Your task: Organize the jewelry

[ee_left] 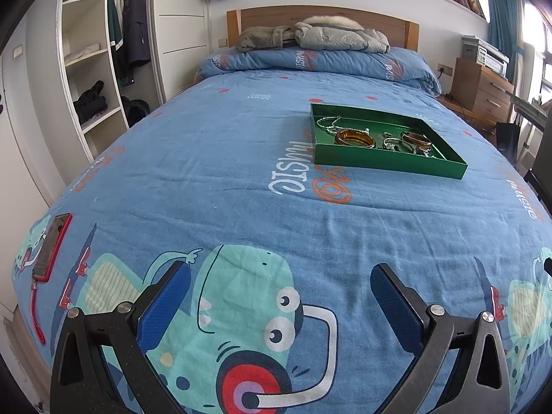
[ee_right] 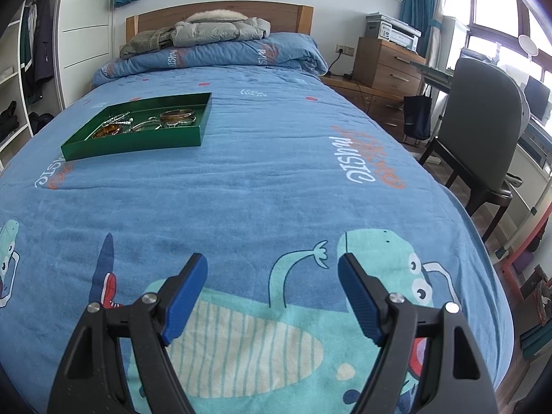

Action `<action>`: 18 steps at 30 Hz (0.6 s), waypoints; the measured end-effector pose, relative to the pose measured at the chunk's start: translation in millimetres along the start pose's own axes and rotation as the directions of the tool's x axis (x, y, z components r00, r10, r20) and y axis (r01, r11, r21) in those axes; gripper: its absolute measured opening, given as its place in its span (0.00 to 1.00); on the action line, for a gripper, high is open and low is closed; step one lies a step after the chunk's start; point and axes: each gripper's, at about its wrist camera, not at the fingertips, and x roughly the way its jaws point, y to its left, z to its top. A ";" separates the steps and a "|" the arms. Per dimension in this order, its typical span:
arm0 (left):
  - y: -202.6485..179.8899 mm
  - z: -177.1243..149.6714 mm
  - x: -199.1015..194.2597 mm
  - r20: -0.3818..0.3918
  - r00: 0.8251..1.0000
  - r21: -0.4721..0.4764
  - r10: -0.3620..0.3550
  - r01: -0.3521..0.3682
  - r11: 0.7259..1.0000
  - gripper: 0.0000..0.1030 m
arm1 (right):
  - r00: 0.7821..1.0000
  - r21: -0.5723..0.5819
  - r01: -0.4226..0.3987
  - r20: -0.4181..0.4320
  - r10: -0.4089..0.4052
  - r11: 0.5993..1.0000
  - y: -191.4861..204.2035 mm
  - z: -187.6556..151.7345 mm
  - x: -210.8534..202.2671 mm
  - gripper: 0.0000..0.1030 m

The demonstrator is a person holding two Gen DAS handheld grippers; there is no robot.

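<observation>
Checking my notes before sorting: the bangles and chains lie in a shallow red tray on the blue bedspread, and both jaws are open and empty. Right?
Not quite: the shallow tray is green, not red, as the left wrist view shows. The rest holds.

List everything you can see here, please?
tray: one, green, on the bed
amber bangles: two, in the tray
silver jewelry: tangled, count unclear, in the tray
bedspread: one, blue with cartoon print, covering the bed
phone: one, red case, near the bed's left edge
jackets: two, grey, at the headboard
chair: one, dark, right of the bed
left gripper: open, empty
right gripper: open, empty
</observation>
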 end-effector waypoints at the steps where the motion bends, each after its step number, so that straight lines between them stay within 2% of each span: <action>1: 0.1 0.5 0.6 0.002 1.000 0.000 -0.002 0.002 1.000 0.99 | 1.000 0.001 0.000 0.001 0.000 1.000 -0.5 0.8 -0.2 0.75; 18: 8.7 -0.7 4.5 0.003 1.000 -0.008 0.001 -0.001 1.000 0.99 | 1.000 0.004 0.015 0.012 -0.015 1.000 0.4 1.8 -1.5 0.75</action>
